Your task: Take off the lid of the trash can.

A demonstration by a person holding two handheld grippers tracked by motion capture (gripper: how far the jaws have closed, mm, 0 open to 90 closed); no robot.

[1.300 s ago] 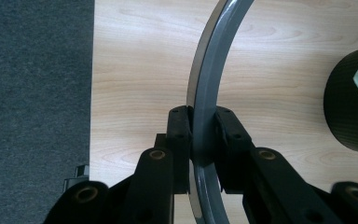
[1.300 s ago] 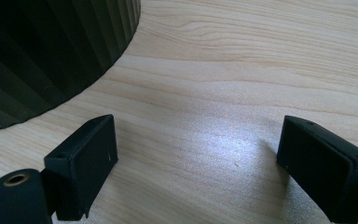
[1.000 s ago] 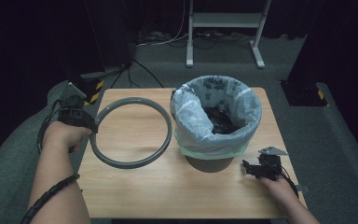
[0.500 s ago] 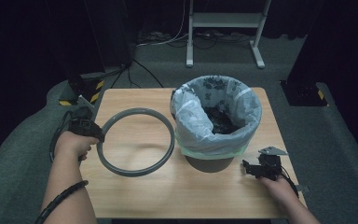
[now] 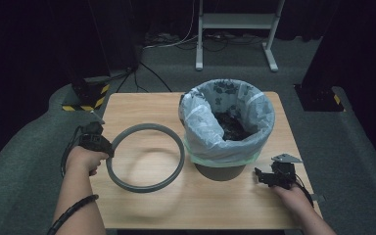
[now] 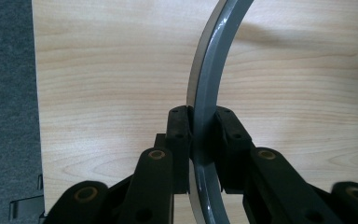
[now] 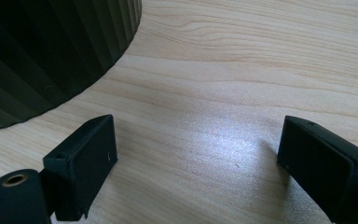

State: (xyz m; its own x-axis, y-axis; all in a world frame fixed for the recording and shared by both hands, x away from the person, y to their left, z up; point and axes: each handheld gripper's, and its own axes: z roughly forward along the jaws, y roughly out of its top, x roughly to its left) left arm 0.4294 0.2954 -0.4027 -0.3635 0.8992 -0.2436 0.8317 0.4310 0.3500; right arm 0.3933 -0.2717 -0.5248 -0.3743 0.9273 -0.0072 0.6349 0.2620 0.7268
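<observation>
A large grey ring (image 5: 146,157) hangs just above the left half of the wooden table (image 5: 142,105), and my left gripper (image 5: 106,149) is shut on its left edge. In the left gripper view the ring's band (image 6: 209,93) runs up between the two black pads, which press on it from both sides. A dark bin (image 5: 225,131) lined with a pale bag stands at the table's right, with dark stuff inside. My right gripper (image 5: 263,176) rests on the table in front of the bin, open, with bare wood between its jaws. The bin's ribbed wall (image 7: 42,56) fills the upper left there.
The table's left edge (image 6: 33,93) borders grey carpet. Behind the table are a white metal stand (image 5: 235,29), cables on the floor and a black-and-yellow striped block (image 5: 85,100). Dark curtains close off the back.
My left hand has come down and towards the table's front with the ring, which now hangs lower over the wood. The right hand has kept still.
</observation>
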